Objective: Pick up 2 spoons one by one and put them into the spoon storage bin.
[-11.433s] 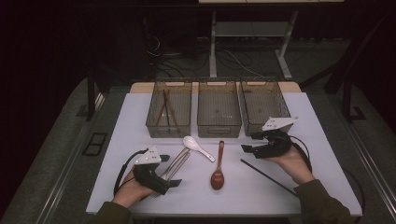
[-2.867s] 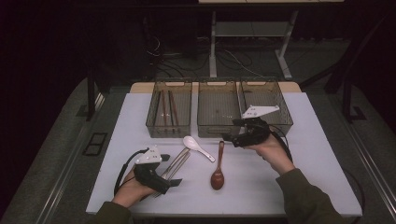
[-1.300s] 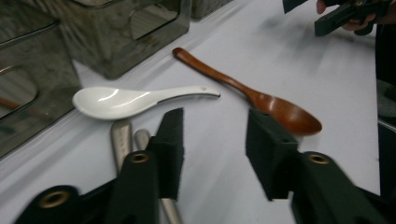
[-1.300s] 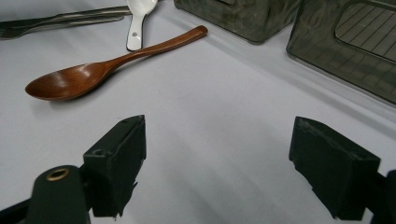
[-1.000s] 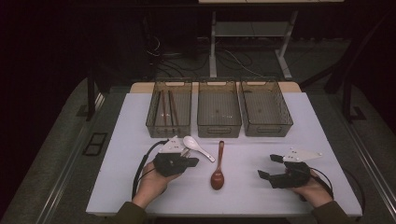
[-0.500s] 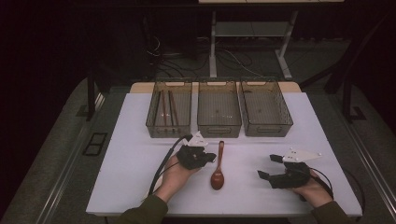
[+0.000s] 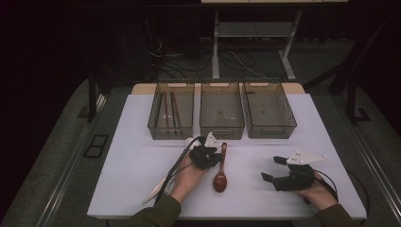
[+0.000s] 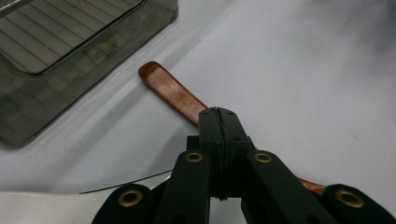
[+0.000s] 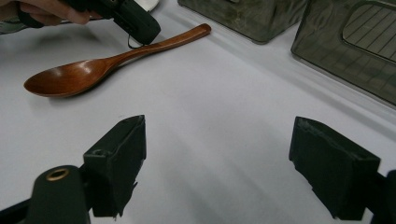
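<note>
A brown wooden spoon lies on the white table, bowl toward me, handle toward the bins. My left gripper is shut and sits right over the spoon's handle, which runs on underneath the closed jaws. From the right gripper view the left gripper touches or hovers on the handle of the wooden spoon. My right gripper rests on the table to the right, open, nothing between its fingers. A white spoon peeks out behind the left gripper.
Three clear bins stand in a row at the back: the left bin holds dark chopsticks, the middle bin and right bin look bare. A pale pointed utensil lies beside my left forearm.
My left gripper has moved right, past the white spoon, to the wooden spoon's handle. The right gripper has stayed put, open.
</note>
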`<state>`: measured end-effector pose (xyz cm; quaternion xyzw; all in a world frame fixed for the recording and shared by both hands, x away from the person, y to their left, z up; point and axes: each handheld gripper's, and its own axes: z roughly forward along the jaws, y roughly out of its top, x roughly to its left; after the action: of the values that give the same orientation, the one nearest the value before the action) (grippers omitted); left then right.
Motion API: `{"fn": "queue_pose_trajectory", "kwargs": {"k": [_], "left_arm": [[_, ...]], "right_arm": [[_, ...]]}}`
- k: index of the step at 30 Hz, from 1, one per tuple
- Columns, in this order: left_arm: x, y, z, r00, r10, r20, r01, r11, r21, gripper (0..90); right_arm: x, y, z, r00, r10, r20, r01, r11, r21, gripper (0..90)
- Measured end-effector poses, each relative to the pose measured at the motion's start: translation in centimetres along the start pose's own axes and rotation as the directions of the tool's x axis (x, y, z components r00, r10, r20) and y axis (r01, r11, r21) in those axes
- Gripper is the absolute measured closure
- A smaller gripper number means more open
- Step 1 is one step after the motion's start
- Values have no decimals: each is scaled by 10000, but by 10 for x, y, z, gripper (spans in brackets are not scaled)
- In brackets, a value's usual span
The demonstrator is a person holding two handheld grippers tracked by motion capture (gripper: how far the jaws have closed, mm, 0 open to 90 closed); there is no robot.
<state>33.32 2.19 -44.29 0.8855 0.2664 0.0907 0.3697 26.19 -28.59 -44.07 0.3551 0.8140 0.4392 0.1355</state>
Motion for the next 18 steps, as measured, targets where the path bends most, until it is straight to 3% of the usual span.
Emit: {"fn": "queue_pose_trajectory", "kwargs": {"k": [2,8,18], "left_arm": [[-1,0,2,9999,-165,17,165,9999,-12,890],[-5,3,9,9996,-152,228,154,9999,-80,890],[-19,11,21,9955,538,786,-539,9985,-12,890]], "right_arm": [[0,0,0,10000,-27,4,27,10000,-4,191],[0,0,0,10000,-72,4,72,10000,-20,191],[0,1,-1,10000,-51,-13,51,10000,-39,191]]}}
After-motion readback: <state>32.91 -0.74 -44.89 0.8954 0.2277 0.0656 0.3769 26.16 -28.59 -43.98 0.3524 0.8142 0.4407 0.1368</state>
